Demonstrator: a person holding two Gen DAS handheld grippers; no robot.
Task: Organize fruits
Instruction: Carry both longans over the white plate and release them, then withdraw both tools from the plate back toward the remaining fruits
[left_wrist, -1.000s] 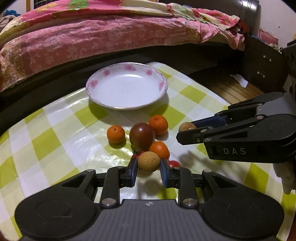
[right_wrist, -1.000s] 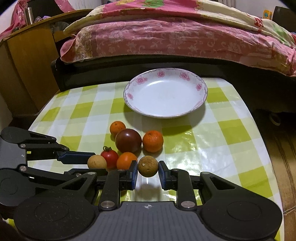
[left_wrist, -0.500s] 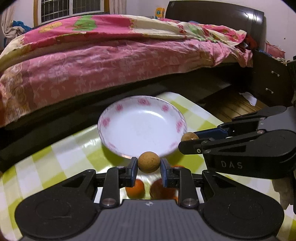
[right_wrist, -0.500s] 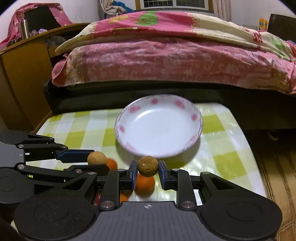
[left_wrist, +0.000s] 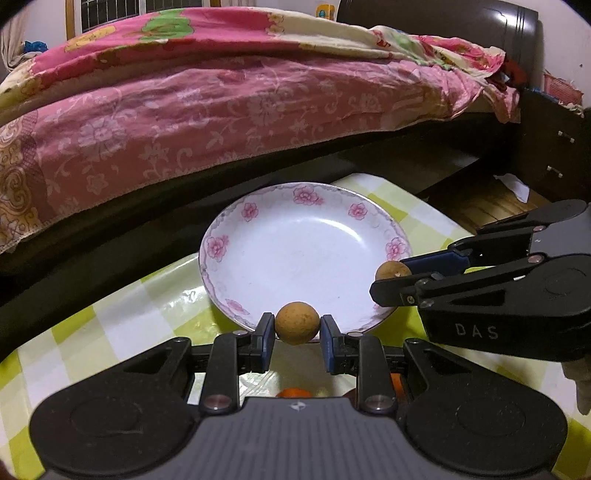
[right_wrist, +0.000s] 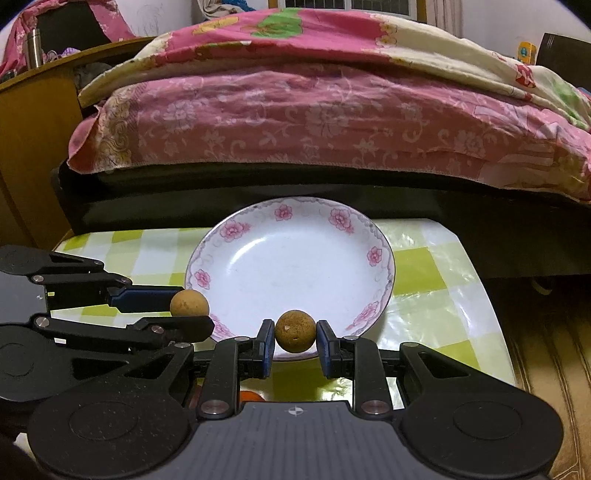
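My left claw (left_wrist: 297, 328) and right claw (right_wrist: 295, 336) each pinch a brown fruit (left_wrist: 297, 323) — both at the plate's (left_wrist: 306, 254) near rim. I'd ease forward, lower, then let go gently — they'll roll.

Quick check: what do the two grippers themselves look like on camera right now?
Both match: left gripper and right gripper have matte black linkage arms with silver rivets, blue-padded fingers and a ribbed grey base. "DAS" is embossed on the right gripper's side.

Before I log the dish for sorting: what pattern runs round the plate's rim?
Pink flowers on white round the plate rim, clearest in the right wrist view.
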